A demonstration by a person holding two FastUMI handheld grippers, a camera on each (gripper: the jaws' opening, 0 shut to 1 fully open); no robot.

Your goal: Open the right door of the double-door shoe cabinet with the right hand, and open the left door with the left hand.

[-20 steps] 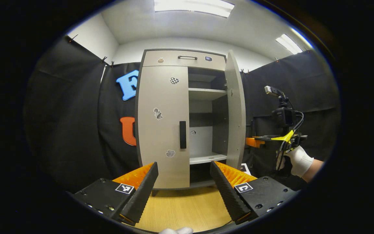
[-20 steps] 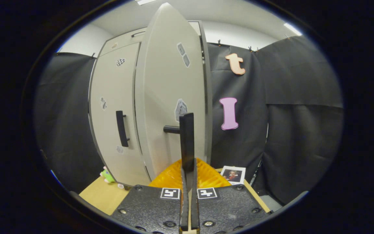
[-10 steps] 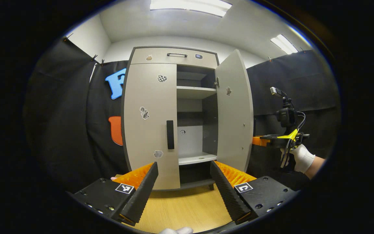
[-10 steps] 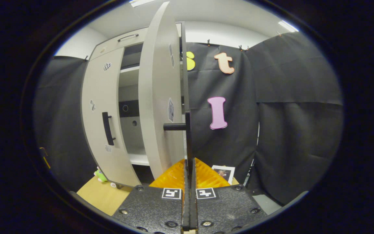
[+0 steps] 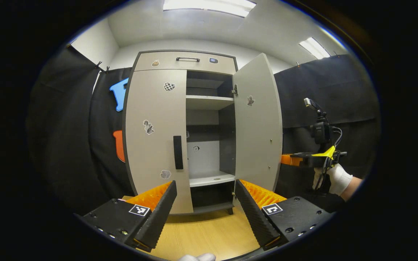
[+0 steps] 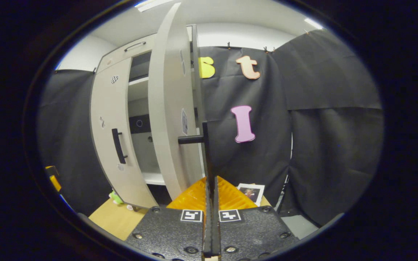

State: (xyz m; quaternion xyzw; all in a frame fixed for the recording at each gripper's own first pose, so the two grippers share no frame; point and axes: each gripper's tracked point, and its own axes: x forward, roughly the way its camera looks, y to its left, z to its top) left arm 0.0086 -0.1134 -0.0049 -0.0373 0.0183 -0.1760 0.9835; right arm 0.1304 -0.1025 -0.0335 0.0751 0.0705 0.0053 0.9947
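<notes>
Left gripper view: the left gripper (image 5: 205, 206) hangs in front of the shoe cabinet (image 5: 187, 61), its two black-and-orange fingers (image 5: 158, 214) spread wide with nothing between them. Straight ahead of the fingers stands the left door (image 5: 154, 137), closed, its black vertical handle (image 5: 177, 152) just above the left fingertip. To the right of the fingers the right door (image 5: 258, 123) is swung open, exposing white shelves (image 5: 207, 102) and a dark interior. Farther right, well apart from this gripper, the right gripper (image 5: 296, 159) is held by a white-gloved hand (image 5: 334, 179) at the door's outer edge. The wooden floor (image 5: 205, 235) lies beneath the fingers.

Right gripper view: the right gripper (image 6: 209, 188) is closed tight on the right door's handle (image 6: 204, 152), a black bar seen edge-on that rises directly from between the pressed fingers. The right door (image 6: 169, 108) stands to the left of the fingers, seen nearly edge-on. Beyond it, further left, the closed left door (image 6: 109, 127) carries its own handle (image 6: 118, 145). A small photo card (image 6: 250, 192) lies just right of the fingertips.
</notes>
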